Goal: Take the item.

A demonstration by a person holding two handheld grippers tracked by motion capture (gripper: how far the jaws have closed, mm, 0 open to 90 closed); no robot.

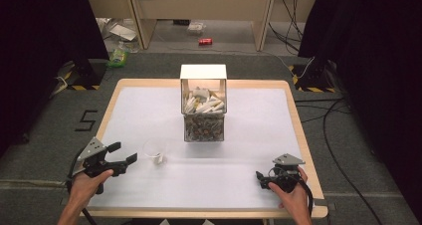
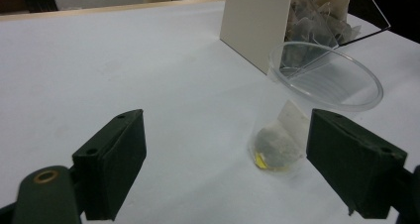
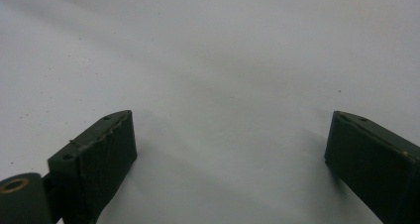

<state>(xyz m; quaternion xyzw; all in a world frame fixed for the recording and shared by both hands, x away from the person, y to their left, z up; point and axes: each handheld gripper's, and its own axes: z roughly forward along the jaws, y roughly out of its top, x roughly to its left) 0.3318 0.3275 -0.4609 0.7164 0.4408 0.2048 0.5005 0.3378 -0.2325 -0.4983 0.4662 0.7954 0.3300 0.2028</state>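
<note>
A: Start nearest the person, and place everything against the clear cup (image 1: pixel 156 152). Where did the tools sit?

B: The left gripper (image 1: pixel 122 154) hovered just left of the cup, jaws spread wide, gripping nothing. In the left gripper view the cup (image 2: pixel 317 105) stood just ahead of the right-hand jaw, more beside it than between the 2 jaws. The right gripper (image 3: pixel 230 149) was well off to the cup's right, near the table's (image 1: pixel 259 195) front edge, with its jaws also spread apart over bare white surface.

A: What could have gone wrong?

B: I judged the cup light and thin-walled. If the jaws had gone forward on that line, 1 of them might have knocked the rim and tipped or skidded it. A hard squeeze might have buckled the wall.

A: And inside it?

B: 1 tea bag (image 2: pixel 280 144) lay at the bottom, with a trace of yellow beside it; whether that was liquid or a tag I could not tell.

A: Beyond the cup?

B: Behind it and to its right stood a box (image 1: pixel 203 103) with a white top and clear walls. White sachets (image 1: pixel 204 104) filled its upper compartment, and darker packets (image 1: pixel 204 128) the lower.
</note>
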